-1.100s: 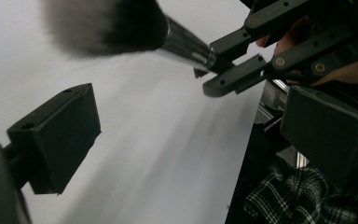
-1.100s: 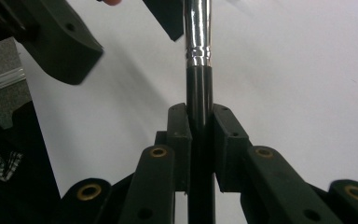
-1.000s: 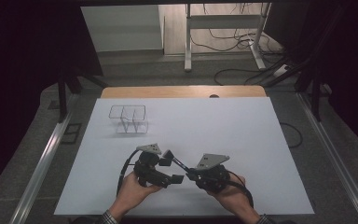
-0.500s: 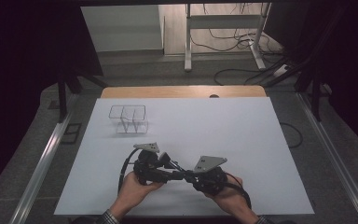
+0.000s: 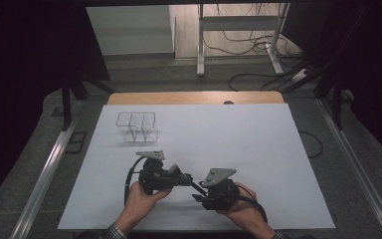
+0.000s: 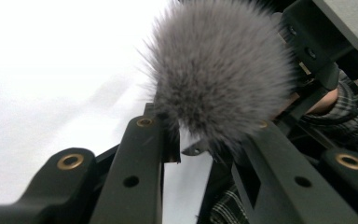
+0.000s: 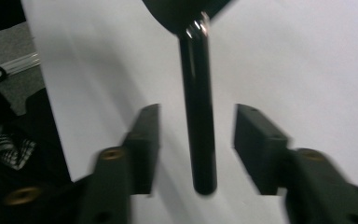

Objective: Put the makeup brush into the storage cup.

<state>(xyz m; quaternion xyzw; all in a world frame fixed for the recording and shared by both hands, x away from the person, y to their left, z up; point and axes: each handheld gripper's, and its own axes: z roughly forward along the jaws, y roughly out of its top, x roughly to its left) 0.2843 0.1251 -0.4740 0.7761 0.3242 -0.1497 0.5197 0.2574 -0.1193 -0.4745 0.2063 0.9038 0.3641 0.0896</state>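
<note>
Brush clamped at ferrule by left claw; handle flanked by released right claw, 12 o'clock; handover pending.

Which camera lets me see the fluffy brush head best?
The left gripper view: the fluffy grey brush head looms close there. The high view shows it tiny between the grippers; the right gripper view shows mostly the black handle.
</note>
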